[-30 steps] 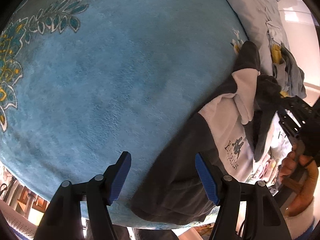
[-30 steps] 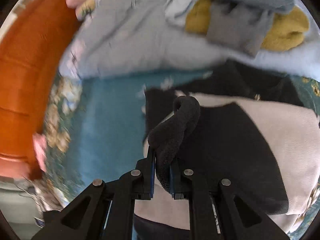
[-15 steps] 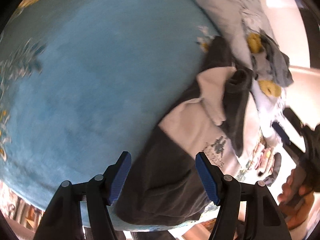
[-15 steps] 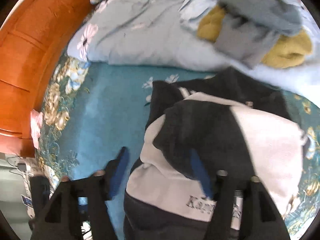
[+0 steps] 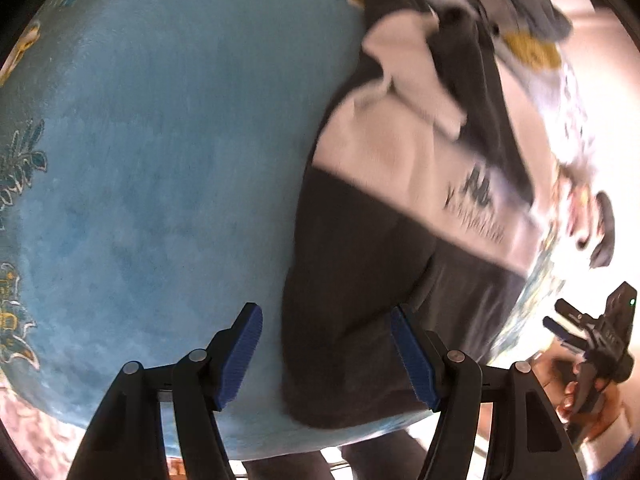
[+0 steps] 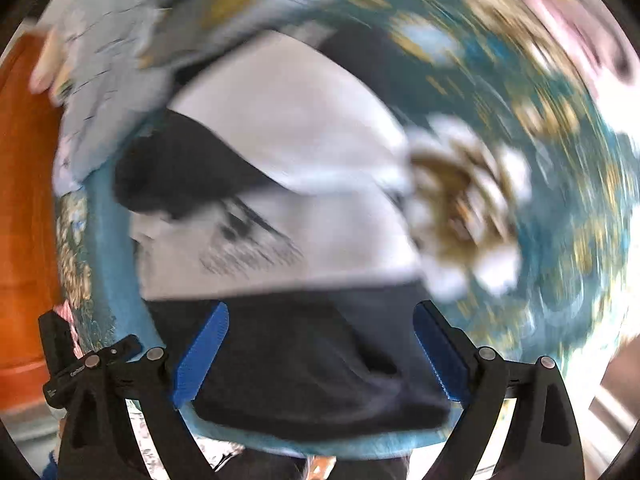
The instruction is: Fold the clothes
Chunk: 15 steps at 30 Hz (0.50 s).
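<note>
A dark grey and cream sweatshirt (image 5: pixel 384 216) with a printed logo lies on a blue bedspread (image 5: pixel 160 140), one dark sleeve folded across its cream chest. My left gripper (image 5: pixel 332 356) is open above the sweatshirt's dark hem, near its left edge. My right gripper (image 6: pixel 320 360) is open over the hem from the other side; the sweatshirt (image 6: pixel 288 208) is blurred by motion there. The right gripper also shows in the left wrist view (image 5: pixel 588 344), held in a hand off the bed's edge.
A pile of grey and yellow clothes (image 5: pixel 520 28) lies on a pale quilt beyond the sweatshirt. An orange wooden headboard (image 6: pixel 24 200) stands at the left of the right wrist view. The bedspread's floral border (image 6: pixel 520 120) runs along the right.
My right gripper let go of the dark sleeve, opened, and swung back toward the hem. My left gripper stayed open and shifted toward the sweatshirt's hem.
</note>
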Available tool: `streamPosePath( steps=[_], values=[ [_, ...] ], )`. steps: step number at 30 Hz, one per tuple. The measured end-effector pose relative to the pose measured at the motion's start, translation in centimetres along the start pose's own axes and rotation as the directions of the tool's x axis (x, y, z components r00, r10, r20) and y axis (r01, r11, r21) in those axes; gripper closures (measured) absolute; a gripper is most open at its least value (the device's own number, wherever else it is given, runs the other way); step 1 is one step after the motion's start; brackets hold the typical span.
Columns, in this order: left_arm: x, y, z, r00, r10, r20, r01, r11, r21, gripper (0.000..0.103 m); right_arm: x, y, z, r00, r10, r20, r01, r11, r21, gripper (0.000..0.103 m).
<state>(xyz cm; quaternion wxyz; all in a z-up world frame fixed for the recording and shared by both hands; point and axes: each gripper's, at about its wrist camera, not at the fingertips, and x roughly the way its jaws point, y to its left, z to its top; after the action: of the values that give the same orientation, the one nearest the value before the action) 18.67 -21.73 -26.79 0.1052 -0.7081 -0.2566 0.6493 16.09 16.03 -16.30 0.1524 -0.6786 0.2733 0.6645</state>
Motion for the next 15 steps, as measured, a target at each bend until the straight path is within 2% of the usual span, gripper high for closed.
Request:
streamPosePath(
  steps=[3,7,12,15],
  values=[
    [1.3,-0.3,-1.7,0.999,0.049,-0.007,-0.049,0.999,0.008,0.032,0.4,-2.9,-2.2,1.0,0.005,-0.017,-0.005,1.0,0.023,0.009],
    [2.9,-0.5,-3.8,0.995,0.101,-0.01,-0.101,0.994,-0.029,0.032,2.0,-5.0,-3.7,0.997,0.042,-0.072,-0.044,0.999,-0.028,0.009],
    [4.4,-0.3,-6.1,0.995,0.099,-0.002,-0.099,0.989,-0.107,0.027,4.2,-5.8,-5.3,0.991,-0.005,-0.13,-0.019,0.983,-0.184,0.009],
    [4.9,-0.7,-7.1,0.991,0.131,0.02,-0.128,0.986,-0.111,0.024,5.4,-6.1,-6.1,0.989,-0.045,-0.141,0.005,0.962,-0.272,0.009]
  ],
)
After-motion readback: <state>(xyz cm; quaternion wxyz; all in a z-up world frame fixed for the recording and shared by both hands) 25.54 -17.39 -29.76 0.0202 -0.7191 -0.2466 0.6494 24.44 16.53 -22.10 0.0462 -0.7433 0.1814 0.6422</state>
